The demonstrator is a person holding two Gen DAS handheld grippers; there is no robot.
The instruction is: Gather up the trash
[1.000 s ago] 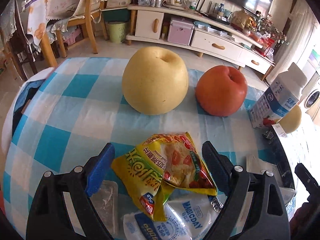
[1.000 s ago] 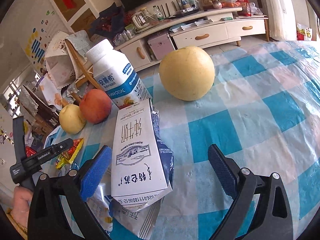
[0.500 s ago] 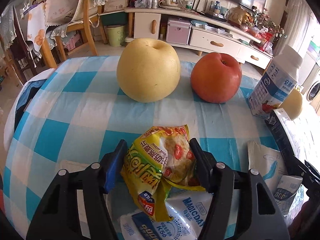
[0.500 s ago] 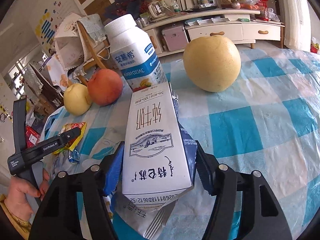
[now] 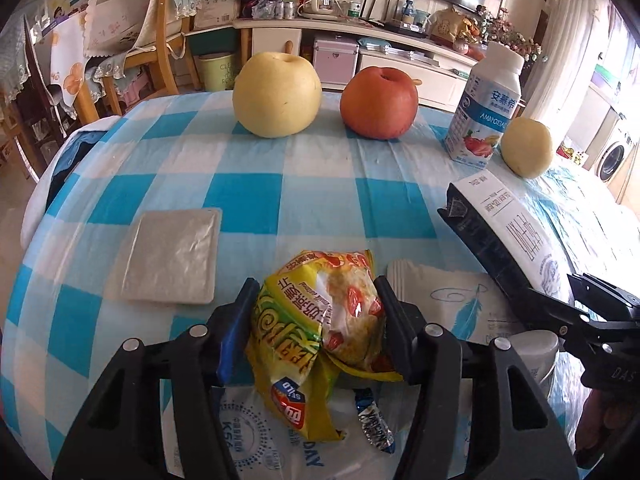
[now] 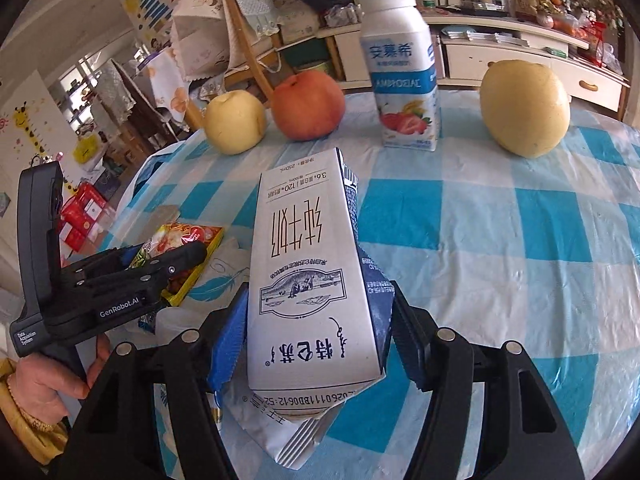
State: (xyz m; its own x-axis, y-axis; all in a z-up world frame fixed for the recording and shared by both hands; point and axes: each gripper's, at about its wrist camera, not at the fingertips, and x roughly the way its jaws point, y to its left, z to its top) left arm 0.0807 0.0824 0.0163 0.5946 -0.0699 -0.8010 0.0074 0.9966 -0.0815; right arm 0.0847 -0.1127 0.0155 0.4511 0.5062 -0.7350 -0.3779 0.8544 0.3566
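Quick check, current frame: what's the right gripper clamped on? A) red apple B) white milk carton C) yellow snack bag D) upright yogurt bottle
B. In the right wrist view the right gripper has both fingers pressed against the sides of the white milk carton; the yellow snack bag sits in the left gripper, and the red apple and yogurt bottle stand untouched farther back on the table.

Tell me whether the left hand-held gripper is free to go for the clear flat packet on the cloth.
Probably not yet: the left hand-held gripper is shut on the yellow snack wrapper. The clear flat packet lies uncovered just to its left.
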